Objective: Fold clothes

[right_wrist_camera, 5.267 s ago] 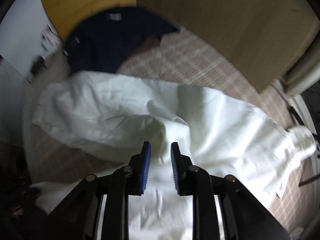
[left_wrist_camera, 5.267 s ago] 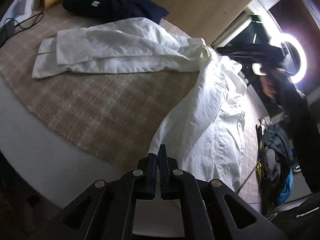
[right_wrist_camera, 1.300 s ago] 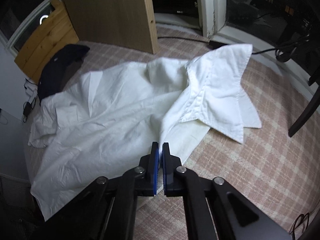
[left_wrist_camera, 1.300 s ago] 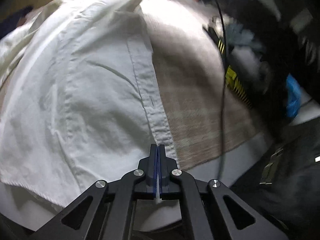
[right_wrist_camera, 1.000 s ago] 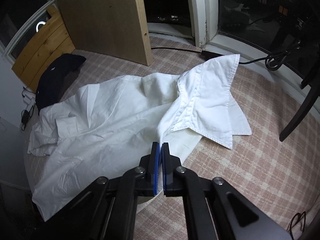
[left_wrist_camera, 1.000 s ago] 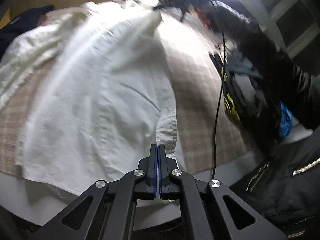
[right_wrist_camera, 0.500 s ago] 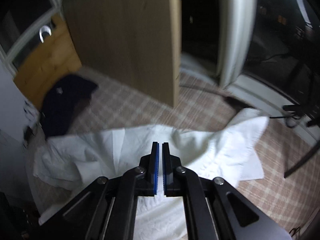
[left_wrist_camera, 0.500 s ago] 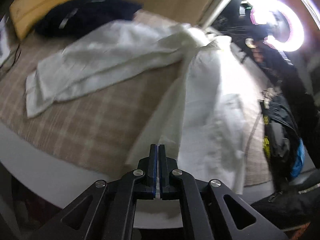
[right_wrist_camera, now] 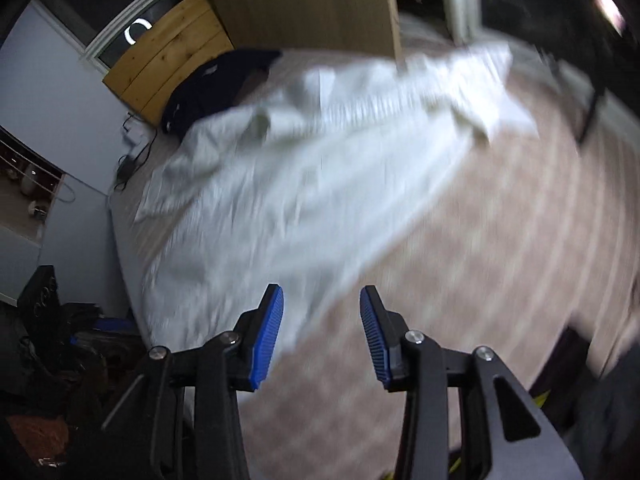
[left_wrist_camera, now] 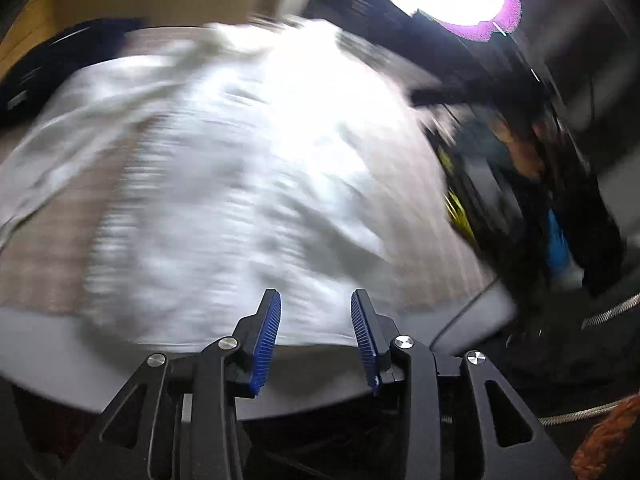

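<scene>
— What's on the table (right_wrist_camera: 500, 248) right now?

— The biggest thing is the white shirt (right_wrist_camera: 288, 184), spread mostly flat across the checked cloth, with a dark garment (right_wrist_camera: 216, 84) bunched just beyond its far end. Both views are smeared by motion, so I can't read the shirt's creases or say how far its folding has got.

— Which way does the shirt run from you?

— Seen from my right gripper (right_wrist_camera: 321, 330), its long axis slants away from the near table edge toward the dark garment, and the body of it lies ahead and to my left; a near corner sits just before the left finger. From my left gripper (left_wrist_camera: 316, 334) the shirt (left_wrist_camera: 248, 168) lies straight ahead, its near hem just past the fingertips.

— So which is closer?

— I judge the left, with that hem right beyond it.

— Holding anything?

— No. The fingers of both grippers stand wide apart, with nothing between them.
</scene>
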Available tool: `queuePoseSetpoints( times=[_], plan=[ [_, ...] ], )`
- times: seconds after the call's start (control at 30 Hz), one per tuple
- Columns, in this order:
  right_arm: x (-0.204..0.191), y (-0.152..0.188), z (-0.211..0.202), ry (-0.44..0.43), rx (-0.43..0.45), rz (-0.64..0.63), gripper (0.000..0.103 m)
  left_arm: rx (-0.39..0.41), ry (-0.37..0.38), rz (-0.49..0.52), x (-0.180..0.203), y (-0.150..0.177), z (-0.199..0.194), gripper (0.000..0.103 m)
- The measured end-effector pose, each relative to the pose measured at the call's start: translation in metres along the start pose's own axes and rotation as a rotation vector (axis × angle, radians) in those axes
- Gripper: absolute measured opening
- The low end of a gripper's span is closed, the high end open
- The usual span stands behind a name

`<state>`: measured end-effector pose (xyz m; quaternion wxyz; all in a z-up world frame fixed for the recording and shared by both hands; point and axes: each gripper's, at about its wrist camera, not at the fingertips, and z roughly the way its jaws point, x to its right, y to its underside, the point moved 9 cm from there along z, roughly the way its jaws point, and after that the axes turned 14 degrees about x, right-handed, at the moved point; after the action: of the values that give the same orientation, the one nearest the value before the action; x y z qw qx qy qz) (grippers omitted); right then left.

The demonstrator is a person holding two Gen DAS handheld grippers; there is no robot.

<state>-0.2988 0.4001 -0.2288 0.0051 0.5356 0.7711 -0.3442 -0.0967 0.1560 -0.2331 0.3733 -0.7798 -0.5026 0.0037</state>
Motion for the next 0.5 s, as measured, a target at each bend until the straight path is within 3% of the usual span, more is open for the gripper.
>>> queuePoseSetpoints(
  times=[0.13,0.3,0.37,0.4,0.5],
  plan=[
    [0.019,0.032,-0.001,0.031,-0.016,0.044,0.040,-0.086,0.019,0.143,0.049,0.024,0.037,0.041],
    [0.042,0.047,-0.005,0.049,-0.018,0.096,0.040,-0.137,-0.075,0.272,0.065,0.045,0.061,0.040],
    [0.045,0.045,-0.005,0.047,-0.015,0.104,0.040,-0.164,-0.096,0.251,0.060,0.051,0.068,0.020],
    [0.045,0.043,-0.004,0.036,-0.013,0.108,0.040,-0.171,-0.097,0.237,0.057,0.052,0.070,0.001],
    [0.044,0.033,0.006,0.010,-0.007,0.118,0.040,-0.159,-0.087,0.206,0.052,0.048,0.066,0.001]
  ],
)
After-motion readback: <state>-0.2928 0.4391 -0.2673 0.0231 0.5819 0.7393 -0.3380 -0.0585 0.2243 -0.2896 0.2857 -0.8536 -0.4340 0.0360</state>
